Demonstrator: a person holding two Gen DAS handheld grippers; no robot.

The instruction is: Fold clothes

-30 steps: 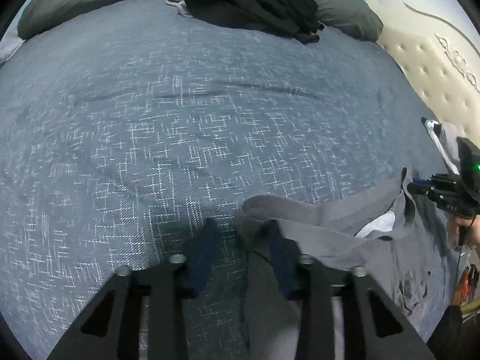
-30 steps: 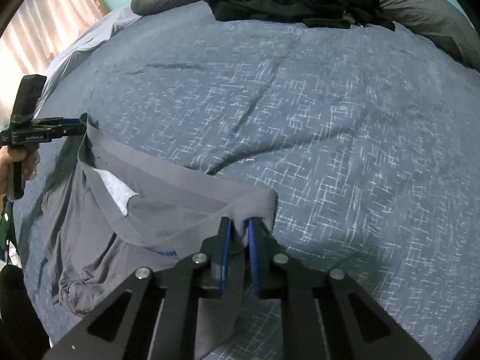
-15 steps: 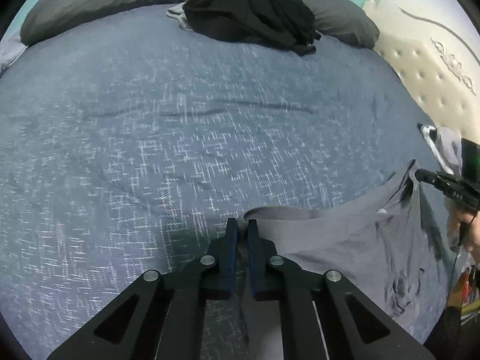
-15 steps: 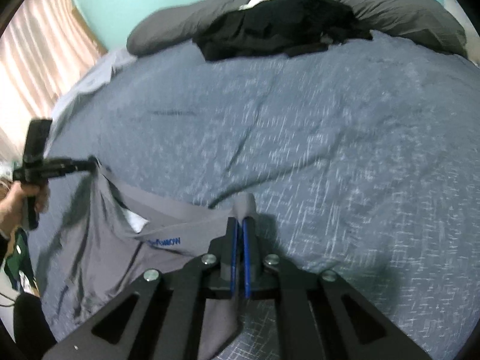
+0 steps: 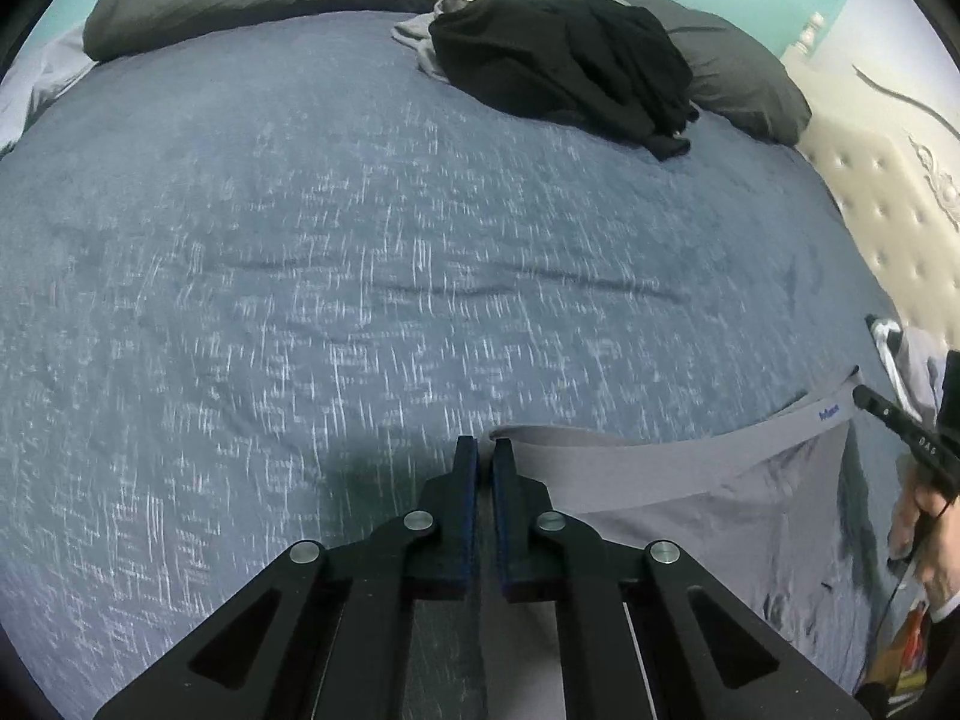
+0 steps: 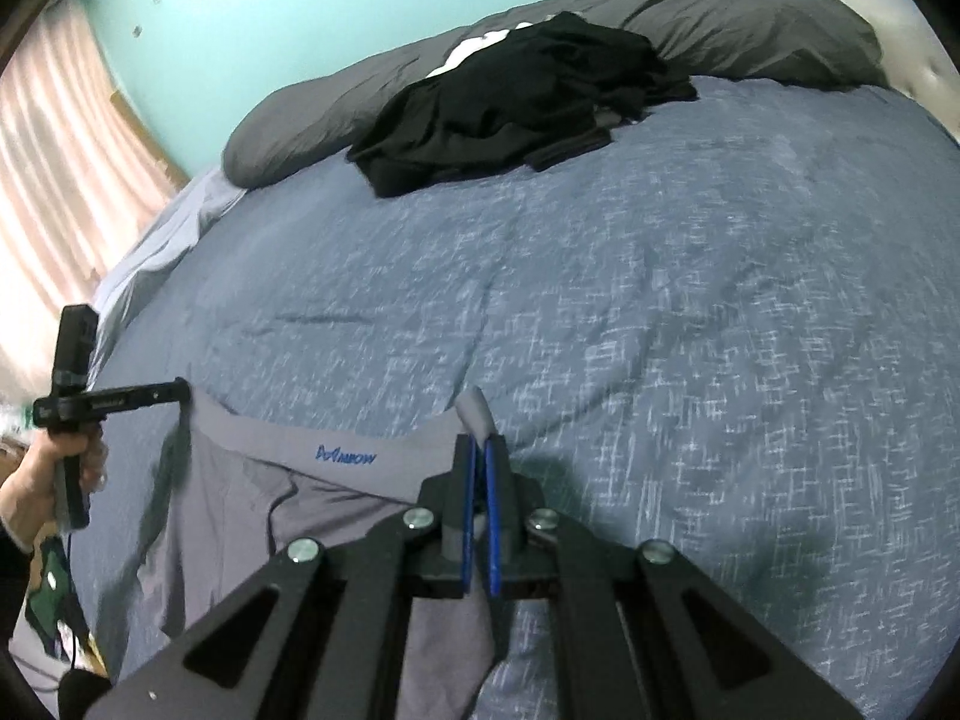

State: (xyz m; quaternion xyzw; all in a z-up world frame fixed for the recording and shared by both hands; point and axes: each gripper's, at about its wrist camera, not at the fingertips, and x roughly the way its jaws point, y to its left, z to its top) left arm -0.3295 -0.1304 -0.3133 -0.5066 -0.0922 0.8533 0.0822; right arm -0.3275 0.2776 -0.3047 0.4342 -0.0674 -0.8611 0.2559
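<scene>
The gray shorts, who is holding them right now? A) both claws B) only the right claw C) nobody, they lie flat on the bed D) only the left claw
A: the left claw and the right claw each pinch one end of the waistband of the shorts, stretched between them.

grey shorts [image 6: 252, 516]: lower part cut off by edge | waistband print [image 5: 829, 414]: unreadably small | bedspread [image 5: 360, 300]: blurred

My left cam: low over blue-grey patterned bedspread [image 5: 360, 276], facing pillows | right cam: same | shared: black clothes heap [image 5: 570, 60] [image 6: 516, 102]
</scene>
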